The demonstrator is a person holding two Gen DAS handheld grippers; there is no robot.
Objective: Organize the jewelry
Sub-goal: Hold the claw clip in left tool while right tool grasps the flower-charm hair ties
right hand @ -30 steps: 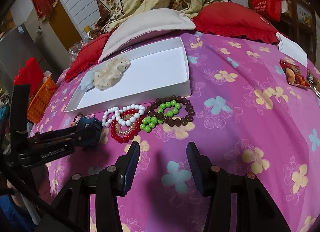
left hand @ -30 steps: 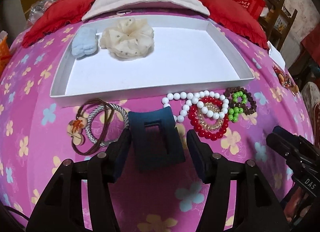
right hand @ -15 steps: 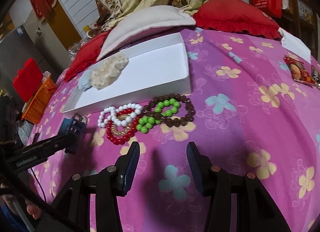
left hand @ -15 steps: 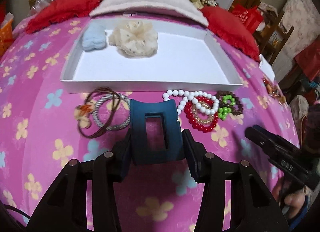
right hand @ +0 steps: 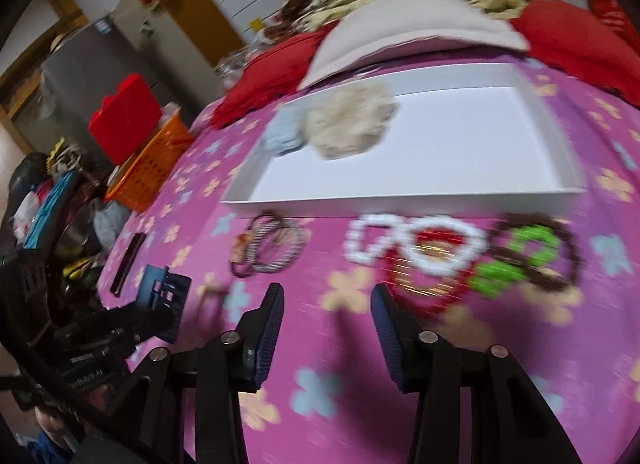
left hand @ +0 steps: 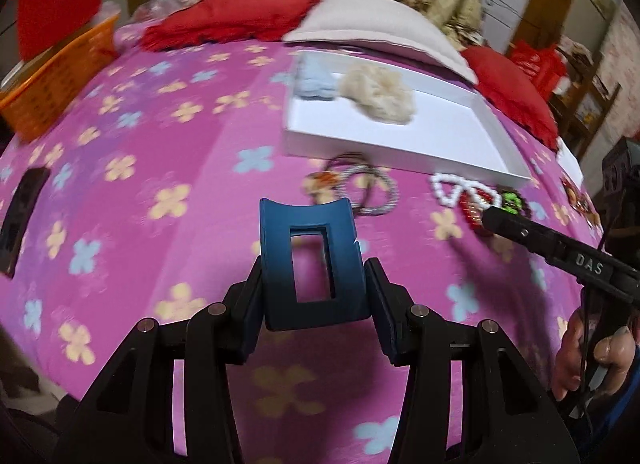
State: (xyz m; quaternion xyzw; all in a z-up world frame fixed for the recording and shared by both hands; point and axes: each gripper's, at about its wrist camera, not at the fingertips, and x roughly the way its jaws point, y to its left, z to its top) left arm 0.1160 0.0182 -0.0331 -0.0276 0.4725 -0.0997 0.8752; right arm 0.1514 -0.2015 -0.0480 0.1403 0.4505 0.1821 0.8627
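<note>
My left gripper [left hand: 314,298] is shut on a dark blue hair claw clip [left hand: 308,232], held above the pink flowered bedspread; the right wrist view shows the clip [right hand: 164,292] at the lower left. The right gripper [right hand: 328,304] has nothing between its fingers and its jaws are closing, just short of the bead bracelets: white [right hand: 400,248], red [right hand: 420,296], green [right hand: 516,260] and brown [right hand: 564,260]. Hair ties [right hand: 268,252] lie left of them. Behind stands a white tray [right hand: 400,203] holding a cream scrunchie [right hand: 348,123] and a light blue piece [right hand: 284,135].
An orange basket [left hand: 52,79] sits at the bed's left edge and a flat black object [left hand: 20,219] lies near it. Red pillows [left hand: 240,15] and a beige cushion [left hand: 372,19] lie behind the tray. A person's hand [left hand: 592,360] holds the right gripper at the right.
My left gripper closed on the blue clip, lifted it off the bedspread and swung left. The right gripper moved left along the bed toward the bracelets, and its jaws narrowed.
</note>
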